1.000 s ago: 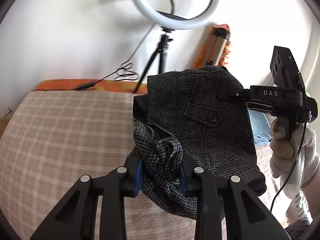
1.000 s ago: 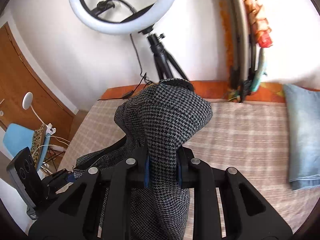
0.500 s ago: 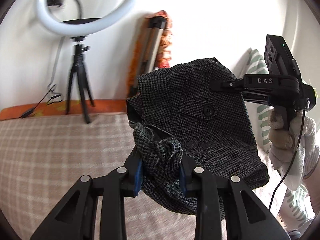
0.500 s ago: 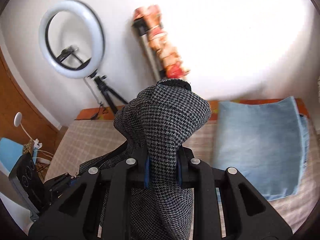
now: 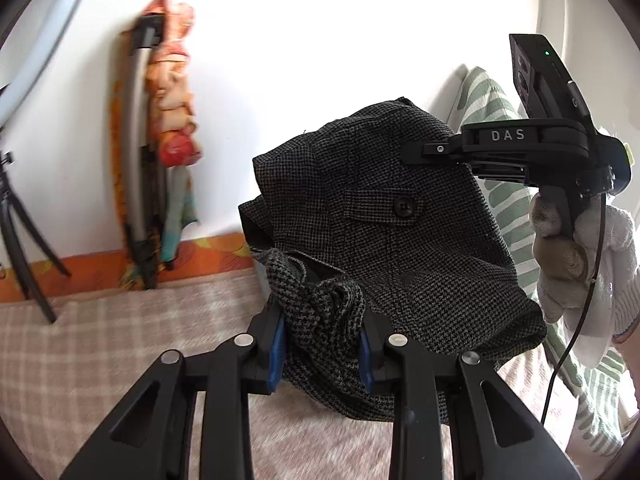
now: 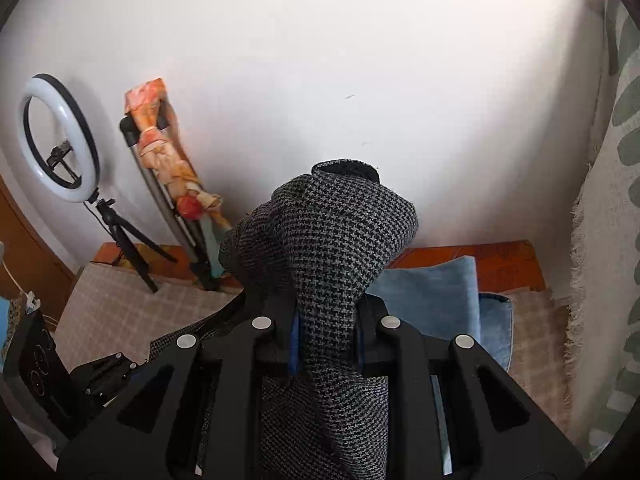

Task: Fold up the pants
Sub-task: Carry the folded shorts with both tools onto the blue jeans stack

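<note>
Aloft, checked pants [image 5: 400, 240], both hand-held grippers clamped

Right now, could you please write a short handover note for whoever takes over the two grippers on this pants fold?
Left gripper: jaws shut on a bunched edge of the houndstooth pants.
Right gripper: jaws shut on another bunch of the same pants, near the buttoned pocket.
The pants hang in the air between both, above the checked blanket.
A folded blue denim stack lies ahead of the right gripper.
Done: pants lifted.
Left: lay them down, fold them, perhaps by the denim.
</note>
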Demonstrator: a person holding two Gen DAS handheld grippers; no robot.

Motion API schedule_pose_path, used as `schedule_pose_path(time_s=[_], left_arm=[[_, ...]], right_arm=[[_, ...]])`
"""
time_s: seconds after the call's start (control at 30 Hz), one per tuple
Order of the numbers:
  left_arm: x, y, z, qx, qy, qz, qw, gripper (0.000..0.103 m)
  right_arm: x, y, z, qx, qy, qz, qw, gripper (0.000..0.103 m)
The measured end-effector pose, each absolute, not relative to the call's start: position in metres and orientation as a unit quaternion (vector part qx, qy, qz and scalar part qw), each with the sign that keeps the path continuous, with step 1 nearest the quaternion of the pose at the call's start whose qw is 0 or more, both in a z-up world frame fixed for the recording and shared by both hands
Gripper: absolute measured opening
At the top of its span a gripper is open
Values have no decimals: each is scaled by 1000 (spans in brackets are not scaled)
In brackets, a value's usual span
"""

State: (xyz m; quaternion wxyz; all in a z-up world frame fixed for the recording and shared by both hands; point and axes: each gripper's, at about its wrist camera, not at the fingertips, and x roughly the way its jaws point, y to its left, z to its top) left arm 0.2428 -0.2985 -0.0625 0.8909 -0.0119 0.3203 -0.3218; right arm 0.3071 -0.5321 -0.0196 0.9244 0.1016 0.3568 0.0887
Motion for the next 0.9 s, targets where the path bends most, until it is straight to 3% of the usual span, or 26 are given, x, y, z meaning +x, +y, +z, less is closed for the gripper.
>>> schedule_pose_path(time_s=[0.4,0.63,0.77,0.83,0.9], left_arm=[[269,-366,-115,6,359,-326,875,26],[282,-371,-114,23,383,-340,859,34],[286,-375,-117,38,405,-325,853,49],[287,-374,-116,41,407,-324,853,51],[288,-370,-116,44,411,-315,855,63]], right_arm=[[356,-588,-88,98,396,65,911,23],[349,-599,-103,90,406,10,909,50],[332,-597,-93,70,395,-9,916,72],[322,-595,-88,65,391,-25,918,74],[307,-586,-82,50,380,-28,923,74]])
